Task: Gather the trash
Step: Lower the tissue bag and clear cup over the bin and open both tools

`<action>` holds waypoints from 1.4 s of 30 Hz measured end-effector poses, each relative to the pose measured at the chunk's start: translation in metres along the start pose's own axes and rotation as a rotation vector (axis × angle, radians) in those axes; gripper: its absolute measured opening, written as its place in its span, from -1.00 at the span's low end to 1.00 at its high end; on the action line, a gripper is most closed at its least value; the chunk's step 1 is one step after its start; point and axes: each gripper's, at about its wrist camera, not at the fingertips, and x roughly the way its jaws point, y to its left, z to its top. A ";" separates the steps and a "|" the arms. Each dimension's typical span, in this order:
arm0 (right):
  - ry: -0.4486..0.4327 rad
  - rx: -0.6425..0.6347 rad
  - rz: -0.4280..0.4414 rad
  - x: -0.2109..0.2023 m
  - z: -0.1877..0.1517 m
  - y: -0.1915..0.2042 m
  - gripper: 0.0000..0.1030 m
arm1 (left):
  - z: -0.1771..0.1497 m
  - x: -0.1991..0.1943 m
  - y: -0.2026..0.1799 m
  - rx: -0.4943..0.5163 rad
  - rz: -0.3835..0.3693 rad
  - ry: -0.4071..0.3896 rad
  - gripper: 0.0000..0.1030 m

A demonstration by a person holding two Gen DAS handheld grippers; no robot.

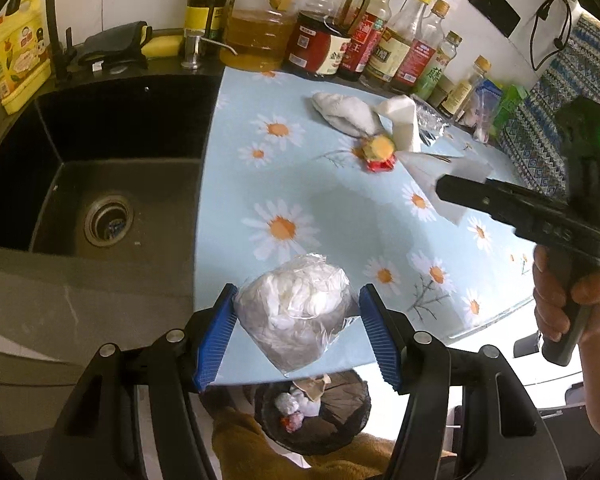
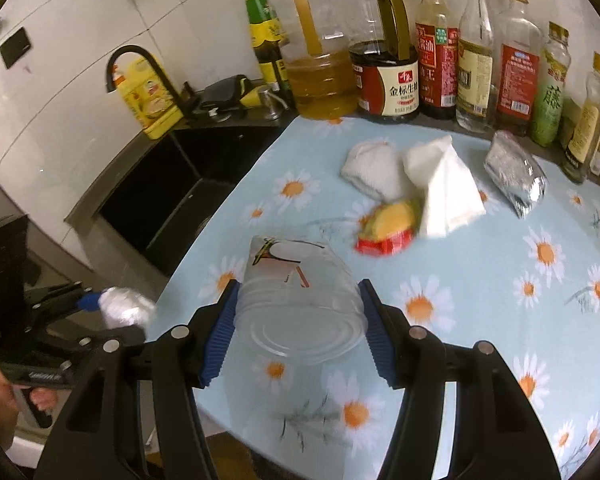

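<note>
A kitchen: at the far left a black sink [image 1: 92,184] with a dark tap, then a table [image 1: 340,216] under a pale blue daisy-print cover, with a row of oil and sauce bottles [image 2: 384,76] along the tiled wall behind. Low at the table's near edge, the left tongs [image 1: 298,320] are clenched on a crinkly clear plastic bag [image 1: 296,312] stuffed with white material, soft and lumpy. Directly below and in front of it sits a dark mesh trash bin [image 1: 316,416], already holding scraps, so the drop looks to be straight down, and the left hand is plainly the nearer one. Farther right, the right tongs [image 2: 300,320] grip a frosted translucent plastic cup [image 2: 296,296], smooth and rigid, lying on its side with its base toward the camera and its long axis pointing away. Still on the table beyond are a wadded white cloth [image 2: 372,168], a folded white tissue [image 2: 444,188], a yellow-and-red wrapper [image 2: 388,228], and at the right a crumpled silver foil pouch [image 2: 516,172].
</note>
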 end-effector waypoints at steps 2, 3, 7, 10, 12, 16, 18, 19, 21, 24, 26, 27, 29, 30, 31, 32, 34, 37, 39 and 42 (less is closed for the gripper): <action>0.004 0.005 0.018 -0.007 -0.009 -0.002 0.15 | -0.007 0.002 -0.007 -0.006 0.001 0.005 0.17; 0.001 0.007 0.019 -0.011 -0.014 -0.003 0.15 | -0.009 0.002 -0.010 -0.006 0.001 0.006 0.17; -0.005 -0.007 0.039 -0.026 -0.034 -0.003 0.15 | -0.022 0.006 -0.023 -0.013 0.007 0.018 0.17; 0.004 -0.012 0.068 -0.033 -0.050 -0.005 0.15 | -0.032 0.009 -0.029 -0.031 0.006 0.028 0.17; 0.008 -0.017 0.086 -0.036 -0.059 -0.005 0.15 | -0.039 0.010 -0.034 -0.039 0.011 0.035 0.17; 0.022 -0.040 0.127 -0.041 -0.078 -0.005 0.15 | -0.053 0.012 -0.044 -0.055 0.016 0.044 0.17; 0.028 -0.052 0.142 -0.043 -0.085 -0.005 0.15 | -0.061 0.014 -0.048 -0.068 0.020 0.052 0.17; 0.033 -0.058 0.152 -0.043 -0.089 -0.006 0.15 | -0.065 0.015 -0.050 -0.077 0.021 0.054 0.17; 0.038 -0.061 0.176 -0.045 -0.095 -0.007 0.15 | -0.071 0.017 -0.053 -0.085 0.023 0.061 0.17; 0.048 -0.081 0.209 -0.047 -0.105 -0.005 0.15 | -0.082 0.019 -0.058 -0.101 0.030 0.071 0.17; 0.061 -0.095 0.224 -0.048 -0.113 -0.002 0.15 | -0.090 0.020 -0.061 -0.115 0.032 0.082 0.17; 0.071 -0.099 0.235 -0.047 -0.117 -0.001 0.15 | -0.093 0.021 -0.061 -0.120 0.033 0.087 0.17; 0.089 -0.102 0.245 -0.045 -0.123 0.001 0.15 | -0.100 0.023 -0.063 -0.131 0.032 0.100 0.17; 0.097 -0.105 0.249 -0.044 -0.126 0.002 0.15 | -0.103 0.024 -0.064 -0.134 0.034 0.107 0.17; 0.109 -0.108 0.252 -0.042 -0.130 0.003 0.15 | -0.107 0.025 -0.064 -0.138 0.034 0.113 0.17; 0.119 -0.107 0.253 -0.041 -0.133 0.004 0.15 | -0.109 0.026 -0.064 -0.144 0.033 0.120 0.17; 0.146 -0.108 0.254 -0.036 -0.140 0.005 0.15 | -0.116 0.030 -0.065 -0.154 0.026 0.135 0.17; 0.181 -0.101 0.256 -0.029 -0.150 0.005 0.15 | -0.125 0.037 -0.063 -0.171 0.011 0.162 0.17; 0.198 -0.103 0.249 -0.025 -0.157 0.004 0.15 | -0.131 0.043 -0.061 -0.180 0.001 0.184 0.17; 0.229 -0.093 0.231 -0.017 -0.169 0.003 0.15 | -0.141 0.052 -0.058 -0.181 0.001 0.216 0.17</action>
